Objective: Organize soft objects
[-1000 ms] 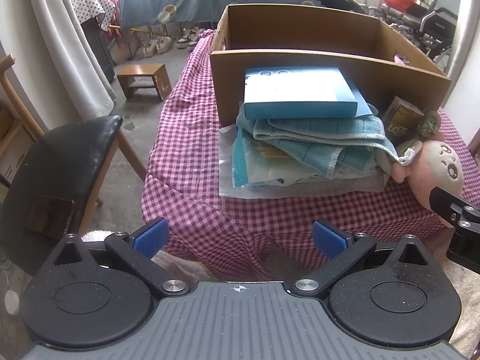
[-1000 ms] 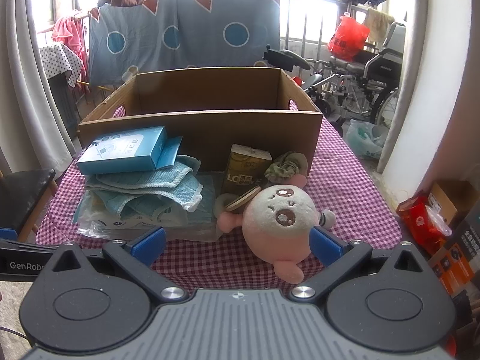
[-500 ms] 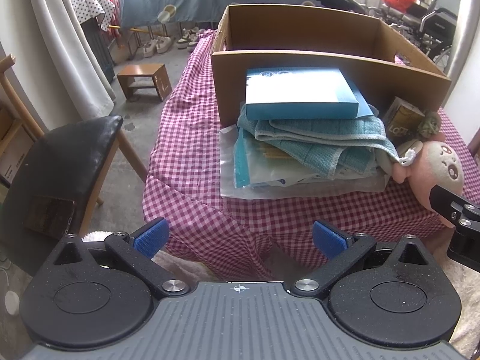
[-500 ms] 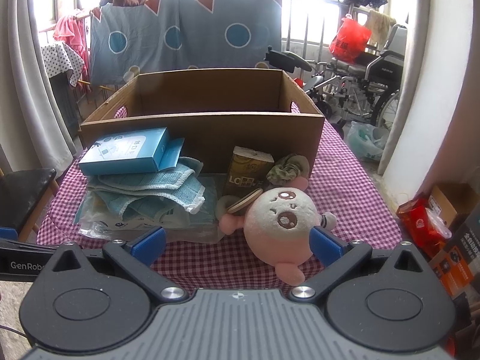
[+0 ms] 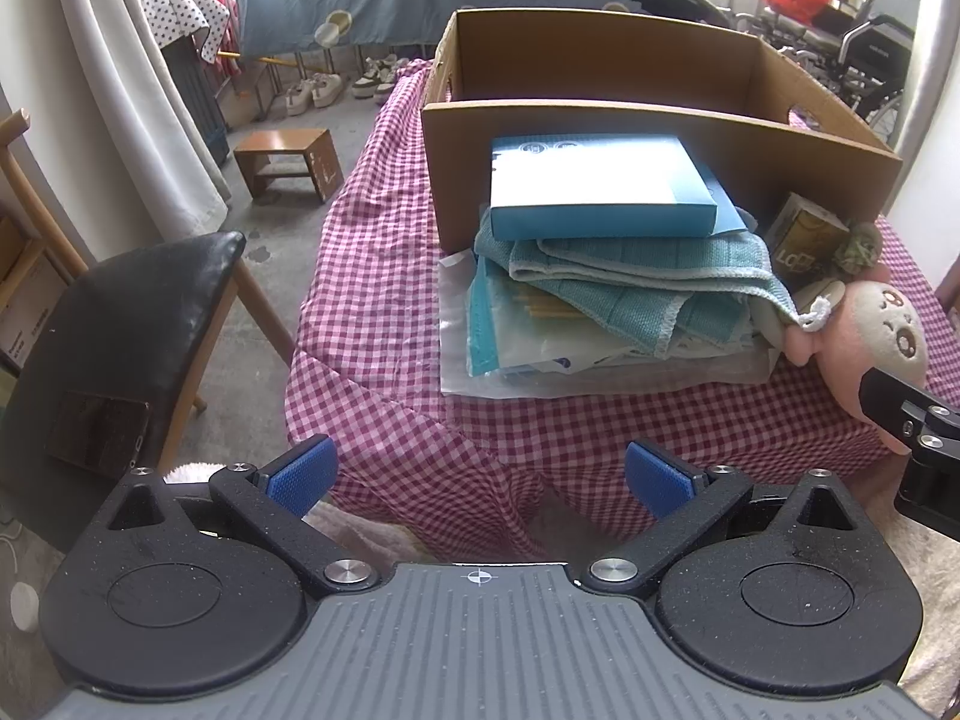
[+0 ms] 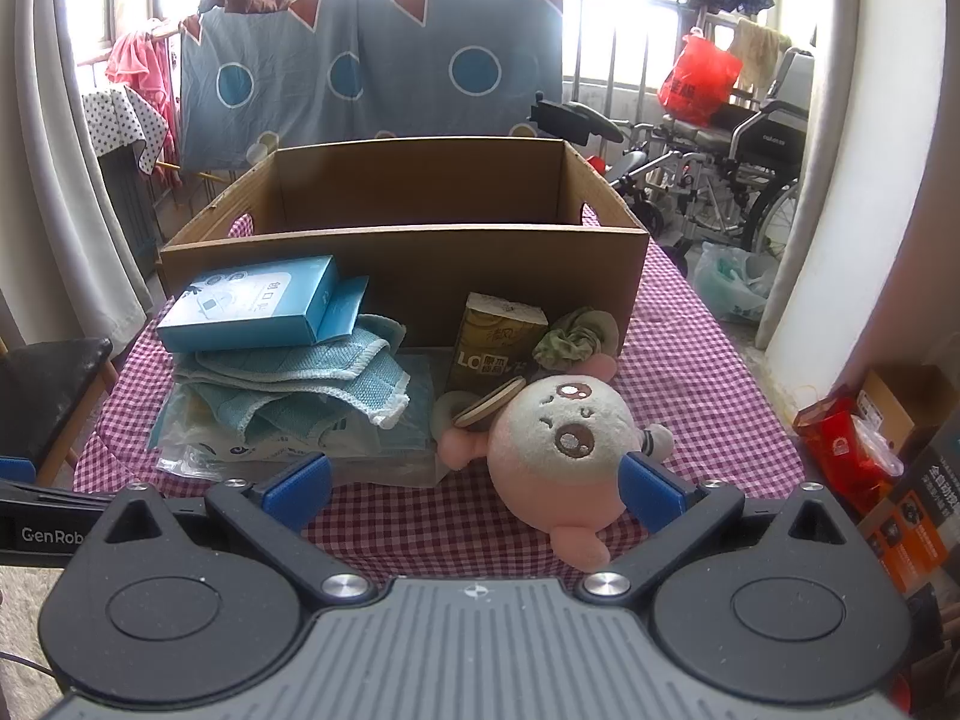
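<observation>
Pink plush toy (image 6: 564, 438) sits slightly nearer the right tool (image 6: 474, 489) now.

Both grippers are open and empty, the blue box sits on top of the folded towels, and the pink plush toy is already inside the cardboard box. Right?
Not quite. The plush toy is not in the cardboard box; it lies on the checked tablecloth in front of it, as the right wrist view shows. The rest holds: both grippers open and empty, blue box on the towels.

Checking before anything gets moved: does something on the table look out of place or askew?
Yes. The cardboard box looks empty while everything sits in front of it. The pink plush toy lies tipped at the table's front edge, and the blue carton rests askew on the rumpled teal towels.
</observation>
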A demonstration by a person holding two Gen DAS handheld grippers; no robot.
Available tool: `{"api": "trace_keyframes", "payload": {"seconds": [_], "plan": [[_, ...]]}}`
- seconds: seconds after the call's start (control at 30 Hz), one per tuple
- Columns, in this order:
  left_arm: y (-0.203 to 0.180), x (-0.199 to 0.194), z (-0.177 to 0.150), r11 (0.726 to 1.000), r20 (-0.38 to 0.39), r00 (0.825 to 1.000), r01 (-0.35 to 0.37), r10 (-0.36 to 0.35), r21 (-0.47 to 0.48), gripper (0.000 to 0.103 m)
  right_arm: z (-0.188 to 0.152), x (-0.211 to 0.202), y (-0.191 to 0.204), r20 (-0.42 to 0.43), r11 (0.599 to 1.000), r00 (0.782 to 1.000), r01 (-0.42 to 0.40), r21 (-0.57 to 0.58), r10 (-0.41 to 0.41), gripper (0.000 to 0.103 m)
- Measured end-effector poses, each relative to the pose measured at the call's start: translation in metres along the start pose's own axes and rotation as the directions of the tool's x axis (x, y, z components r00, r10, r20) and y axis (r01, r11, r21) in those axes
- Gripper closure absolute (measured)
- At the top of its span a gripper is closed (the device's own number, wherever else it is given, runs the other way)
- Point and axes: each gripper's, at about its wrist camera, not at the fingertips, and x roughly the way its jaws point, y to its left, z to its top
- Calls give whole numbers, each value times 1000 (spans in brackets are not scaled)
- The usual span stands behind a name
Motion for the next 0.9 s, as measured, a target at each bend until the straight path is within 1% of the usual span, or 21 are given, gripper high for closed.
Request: {"api": "trace_keyframes", "payload": {"seconds": [0.9], "plan": [[1, 0, -1, 1000, 1, 1000, 5, -5, -1, 0, -1, 1, 0, 1, 1000, 1000, 15, 11, -15, 0]]}}
